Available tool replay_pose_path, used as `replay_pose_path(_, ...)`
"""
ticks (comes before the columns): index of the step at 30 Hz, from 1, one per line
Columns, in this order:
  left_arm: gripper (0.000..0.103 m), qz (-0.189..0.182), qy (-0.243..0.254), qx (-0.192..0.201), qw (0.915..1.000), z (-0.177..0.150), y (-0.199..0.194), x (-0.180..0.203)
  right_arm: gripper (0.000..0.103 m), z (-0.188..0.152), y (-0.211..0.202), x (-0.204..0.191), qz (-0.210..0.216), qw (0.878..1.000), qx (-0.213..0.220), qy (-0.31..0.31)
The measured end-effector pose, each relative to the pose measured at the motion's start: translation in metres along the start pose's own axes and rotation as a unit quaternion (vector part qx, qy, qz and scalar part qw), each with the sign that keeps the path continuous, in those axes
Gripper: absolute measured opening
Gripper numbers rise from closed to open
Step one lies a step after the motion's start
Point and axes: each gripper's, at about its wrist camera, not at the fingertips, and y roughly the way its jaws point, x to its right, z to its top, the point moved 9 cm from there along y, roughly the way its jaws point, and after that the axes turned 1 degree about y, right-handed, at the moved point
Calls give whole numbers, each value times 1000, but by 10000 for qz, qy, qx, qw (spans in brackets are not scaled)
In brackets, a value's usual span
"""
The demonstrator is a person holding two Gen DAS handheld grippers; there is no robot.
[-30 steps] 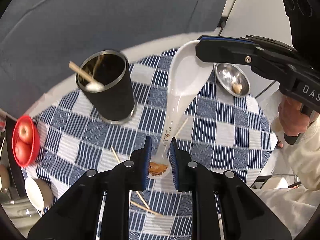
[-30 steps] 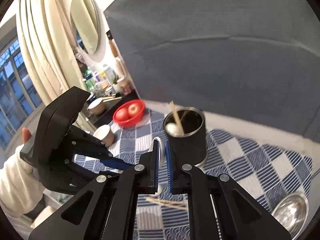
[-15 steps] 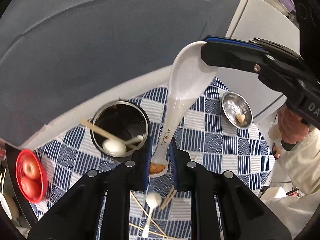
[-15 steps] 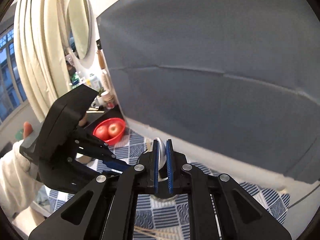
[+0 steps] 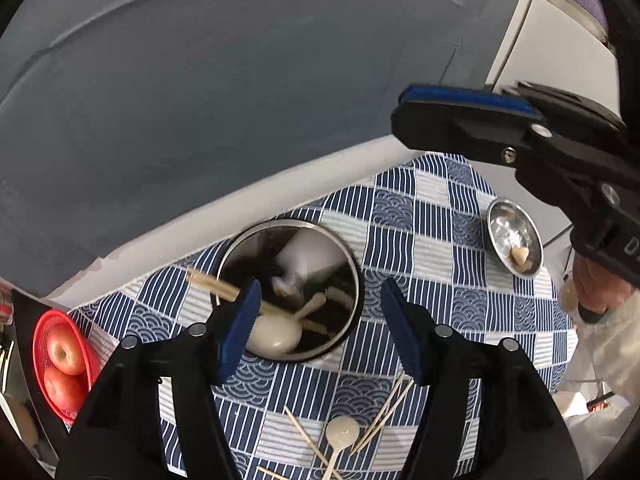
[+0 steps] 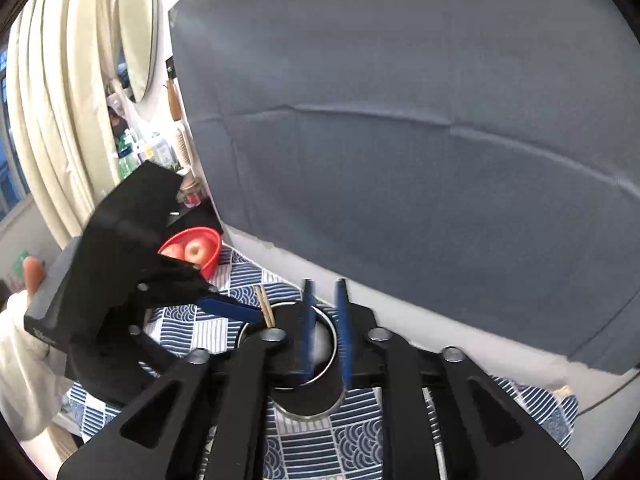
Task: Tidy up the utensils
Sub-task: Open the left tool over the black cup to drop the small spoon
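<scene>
Both tongs are over the black holder (image 5: 290, 292) now, near the far edge of the surface (image 5: 424, 216)! The left tongs (image 5: 320, 328) have just been opening and stand wide, nothing between the pads. The right tongs (image 6: 324, 332) have just been opening too, now a narrow gap, also with nothing in it. Down inside the holder sits the big white ladle spoon (image 5: 304, 260), blurred, alongside a smaller white spoon (image 5: 276, 332) and a pair of wooden chopsticks (image 5: 212, 284) poking over the rim. Still lying on the checked cloth toward the near edge: one small white spoon (image 5: 340, 436) and a scatter of thin sticks (image 5: 384, 412), too tangled to count. Off by the right edge, one steel dish (image 5: 514, 240). By the left edge, a red basket (image 5: 40, 328) with two apples (image 5: 64, 354).
</scene>
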Motion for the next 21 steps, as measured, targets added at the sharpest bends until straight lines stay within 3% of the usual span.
replay_pose_path(1,66,80,-5,-84,9999,-8,1,-3,49,-3,0,1,15,10000,27,35)
replay_pose_path(8,78,301,-409,-279,9983,-53,-3,-25,72,-29,0,7,66,9995,-105,289)
replay_pose_path(21,90,559,-1346,-683,9870,-147,-4,-51,85,-112,9,7,-117,9949,-964,261)
